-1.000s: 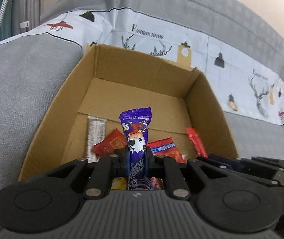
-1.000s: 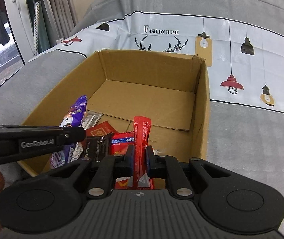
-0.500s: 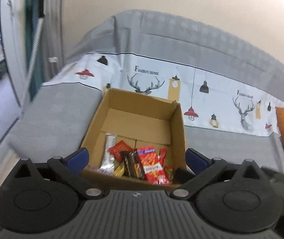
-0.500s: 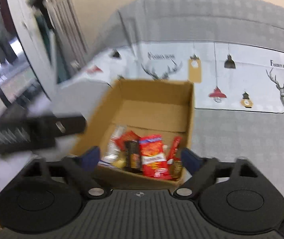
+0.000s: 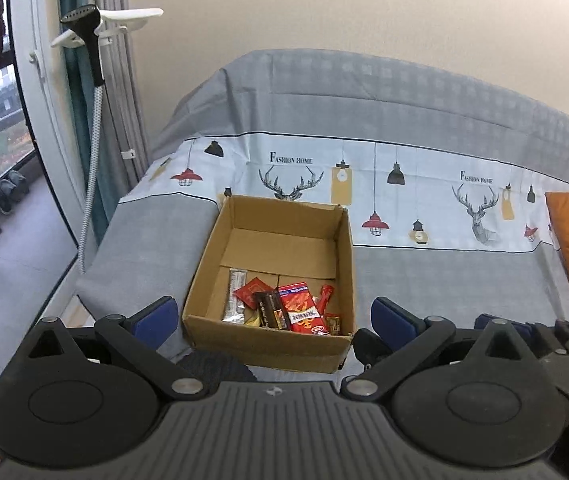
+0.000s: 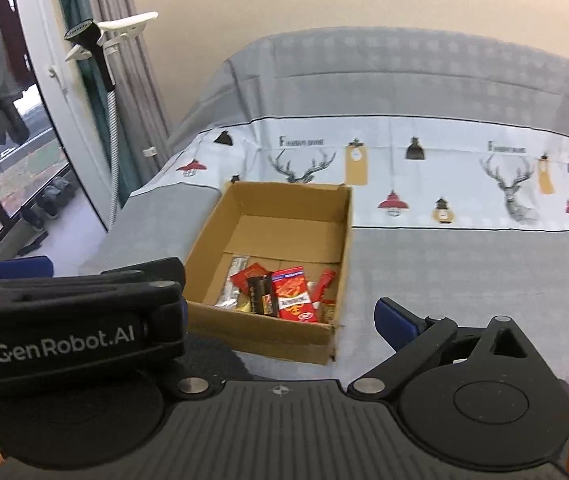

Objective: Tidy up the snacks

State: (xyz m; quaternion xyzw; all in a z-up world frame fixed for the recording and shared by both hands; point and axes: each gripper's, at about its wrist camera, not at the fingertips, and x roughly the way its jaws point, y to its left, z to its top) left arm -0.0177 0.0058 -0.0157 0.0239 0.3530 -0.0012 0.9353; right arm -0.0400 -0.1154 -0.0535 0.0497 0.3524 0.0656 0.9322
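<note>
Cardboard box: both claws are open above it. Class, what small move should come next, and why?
Probably withdraw both claws: left claw and right claw are open and empty, the snacks already lie inside the cardboard box, and none shows on the bedspread.

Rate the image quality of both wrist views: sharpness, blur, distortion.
Left wrist view: sharp; the brown cardboard box and its snack packets read crisply, though fisheye bends the white window frame. Right wrist view: softer, slight motion blur on the box and the sofa cover's lettering; the left tongs' black body blocks the lower left.
</note>
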